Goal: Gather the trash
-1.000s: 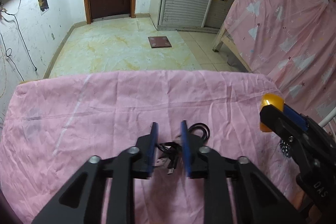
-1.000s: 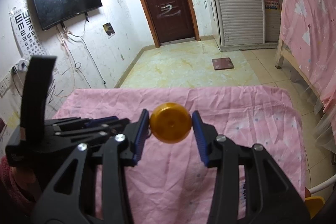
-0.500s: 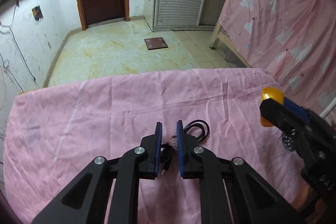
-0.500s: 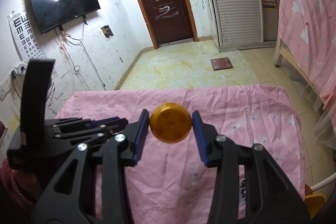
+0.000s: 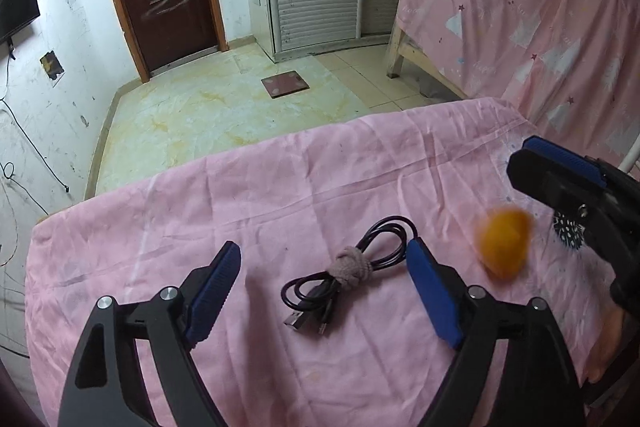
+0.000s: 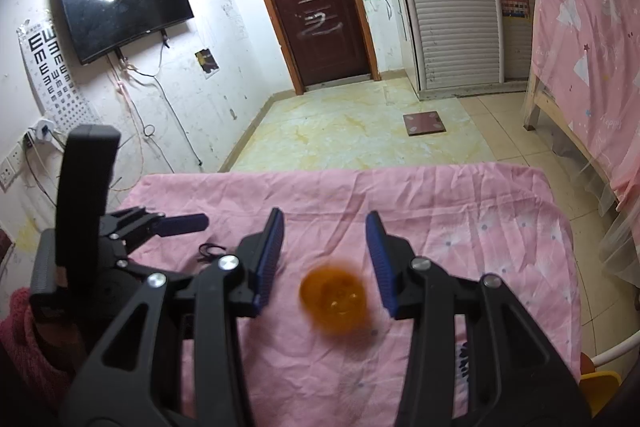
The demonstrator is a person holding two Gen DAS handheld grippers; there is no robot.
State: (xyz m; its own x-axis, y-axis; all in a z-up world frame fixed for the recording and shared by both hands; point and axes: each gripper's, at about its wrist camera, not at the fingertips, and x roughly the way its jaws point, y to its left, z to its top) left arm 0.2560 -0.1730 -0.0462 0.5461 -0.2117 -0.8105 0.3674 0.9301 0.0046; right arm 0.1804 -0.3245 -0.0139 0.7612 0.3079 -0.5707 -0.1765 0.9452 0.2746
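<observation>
A coiled black USB cable (image 5: 348,271), tied with a beige band, lies on the pink cloth (image 5: 280,187). My left gripper (image 5: 323,246) straddles it; its jaws are opening and the blue pads stand clear of the cable on both sides. A round orange lid-like object (image 6: 334,301), blurred by motion, is below and in front of my right gripper (image 6: 326,223), whose pads stand apart with nothing between them. In the left wrist view the orange object (image 5: 503,245) shows under the right gripper (image 5: 556,167). The right wrist view has the left gripper (image 6: 176,223) at the left.
The pink cloth ends at a far edge with tiled floor beyond, where a dark square scale (image 5: 285,84) lies. A bed with a pink curtain (image 5: 520,7) stands at the right, a TV (image 6: 124,3) hangs on the left wall. A red sleeve (image 6: 24,339) shows behind the left gripper.
The left jaws went from shut on the cable to wide open, leaving the cable on the cloth. The orange object left the right jaws and dropped lower.
</observation>
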